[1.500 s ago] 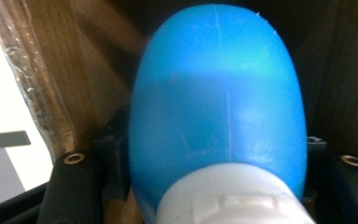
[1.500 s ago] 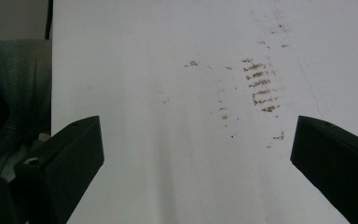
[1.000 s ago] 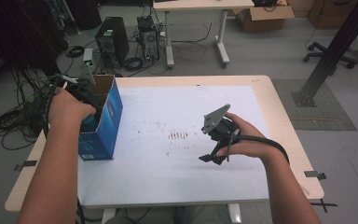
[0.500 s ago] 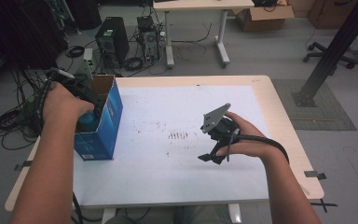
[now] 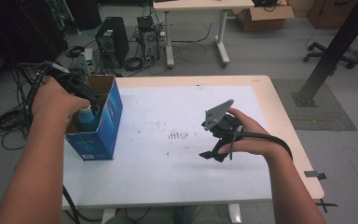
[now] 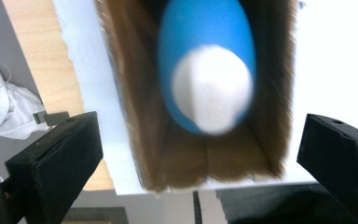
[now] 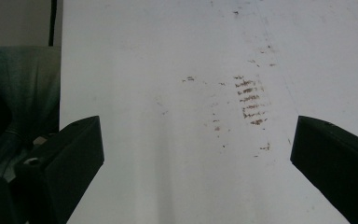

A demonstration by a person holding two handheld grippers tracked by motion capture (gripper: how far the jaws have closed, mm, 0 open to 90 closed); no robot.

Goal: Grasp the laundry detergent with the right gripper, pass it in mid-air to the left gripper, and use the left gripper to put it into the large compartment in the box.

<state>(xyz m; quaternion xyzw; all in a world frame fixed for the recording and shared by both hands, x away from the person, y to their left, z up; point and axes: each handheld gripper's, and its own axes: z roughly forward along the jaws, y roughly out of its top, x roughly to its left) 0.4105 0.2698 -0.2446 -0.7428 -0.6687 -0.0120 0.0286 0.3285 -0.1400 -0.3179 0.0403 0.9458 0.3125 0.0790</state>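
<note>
My high view looks forward and down over the whole white table (image 5: pixel 177 177). The left gripper view stares straight down, very close, into the blue box (image 5: pixel 103 125) at nine o'clock. The right gripper view skims close over brown marks (image 7: pixel 249 101), also seen centre-table from above (image 5: pixel 178 136).

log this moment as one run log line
left hand-held gripper: jaws just opened, above blue bottle | bottle: upright in blue box | right hand-held gripper: open, nothing between jaws, over white table
</note>
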